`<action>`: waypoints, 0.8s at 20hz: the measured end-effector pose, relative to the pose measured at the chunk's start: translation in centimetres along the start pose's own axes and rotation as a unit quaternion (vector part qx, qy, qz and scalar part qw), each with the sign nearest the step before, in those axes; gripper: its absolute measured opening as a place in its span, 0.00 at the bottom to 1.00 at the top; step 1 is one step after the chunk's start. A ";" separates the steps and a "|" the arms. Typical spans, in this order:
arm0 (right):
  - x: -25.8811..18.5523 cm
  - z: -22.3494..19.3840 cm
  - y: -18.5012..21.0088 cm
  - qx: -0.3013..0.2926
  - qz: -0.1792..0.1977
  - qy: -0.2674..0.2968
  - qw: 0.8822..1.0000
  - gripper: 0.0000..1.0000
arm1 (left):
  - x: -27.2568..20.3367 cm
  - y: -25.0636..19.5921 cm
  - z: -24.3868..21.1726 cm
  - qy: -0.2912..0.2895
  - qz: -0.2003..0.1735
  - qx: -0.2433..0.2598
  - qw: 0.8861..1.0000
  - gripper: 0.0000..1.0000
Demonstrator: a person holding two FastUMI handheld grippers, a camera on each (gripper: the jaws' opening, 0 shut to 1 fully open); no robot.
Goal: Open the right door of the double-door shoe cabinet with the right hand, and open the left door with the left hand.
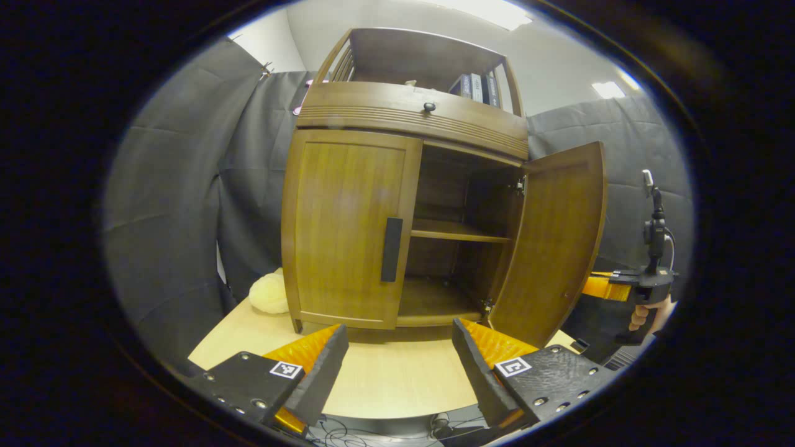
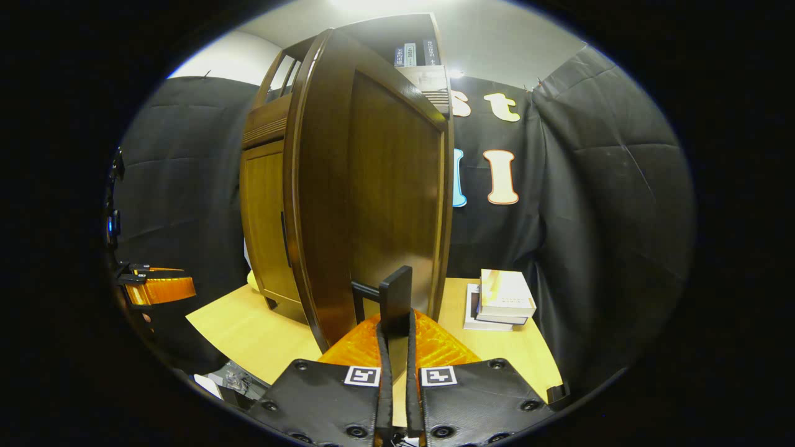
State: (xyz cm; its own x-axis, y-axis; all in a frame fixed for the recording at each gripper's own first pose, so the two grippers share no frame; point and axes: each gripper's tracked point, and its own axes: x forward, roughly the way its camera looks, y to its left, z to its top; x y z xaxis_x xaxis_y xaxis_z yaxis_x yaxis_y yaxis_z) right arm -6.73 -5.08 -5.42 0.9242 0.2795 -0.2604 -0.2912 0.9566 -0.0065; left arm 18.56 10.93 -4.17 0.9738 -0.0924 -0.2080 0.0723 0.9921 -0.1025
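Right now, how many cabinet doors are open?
1. The right door is swung open, its handle gripped by the right claw. The left door is shut.

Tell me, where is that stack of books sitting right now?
In the right gripper view, the stack of books lies on the table, right of the opened right door and close to the black cloth wall.

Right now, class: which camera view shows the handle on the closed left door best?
The left gripper view: the handle faces it squarely on the left door. The right gripper view catches it edge-on, as a thin strip.
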 end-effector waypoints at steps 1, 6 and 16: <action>-0.1 0.0 -0.6 0.001 -0.004 0.000 1.000 0.10 | 0.1 0.0 0.0 0.001 0.001 0.000 1.000 0.98; -0.6 0.0 -4.5 0.002 -0.042 -0.005 0.999 0.10 | 0.7 0.0 -0.3 0.007 0.004 -0.001 1.000 0.98; -1.6 0.2 -7.1 0.029 -0.064 -0.020 0.997 0.05 | 2.2 -3.9 0.6 -0.008 -0.036 0.009 0.999 0.99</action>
State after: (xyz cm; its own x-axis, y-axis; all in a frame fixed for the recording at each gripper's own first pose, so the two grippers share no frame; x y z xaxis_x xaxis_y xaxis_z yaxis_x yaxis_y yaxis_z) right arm -6.08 -12.33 -4.81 0.9623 0.1558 -0.2228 -0.1557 0.9876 0.0183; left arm 20.51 6.91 -3.66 0.9690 -0.1633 -0.1853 0.1469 0.9842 -0.0990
